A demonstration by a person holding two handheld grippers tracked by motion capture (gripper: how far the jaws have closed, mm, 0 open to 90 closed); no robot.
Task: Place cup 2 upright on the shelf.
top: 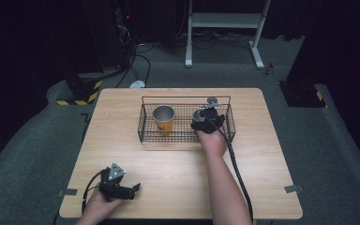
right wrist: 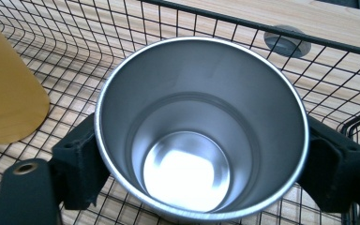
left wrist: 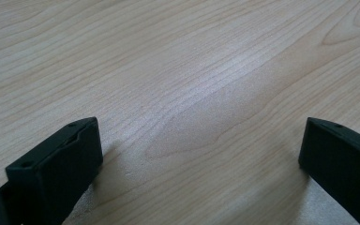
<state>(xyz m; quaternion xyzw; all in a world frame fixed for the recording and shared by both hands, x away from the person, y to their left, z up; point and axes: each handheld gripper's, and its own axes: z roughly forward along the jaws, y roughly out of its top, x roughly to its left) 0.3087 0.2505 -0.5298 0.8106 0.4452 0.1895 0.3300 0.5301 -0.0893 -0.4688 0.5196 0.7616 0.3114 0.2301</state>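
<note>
Both tongs are black with blocky jaws, trailing black cables; the left carries a grey three-cornered plate.

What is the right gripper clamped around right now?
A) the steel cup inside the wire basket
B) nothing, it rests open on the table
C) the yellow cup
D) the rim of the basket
A: in the right gripper view the right gripper has its jaws on both sides of the steel cup, which sits inside the wire basket beside the yellow cup.
</note>
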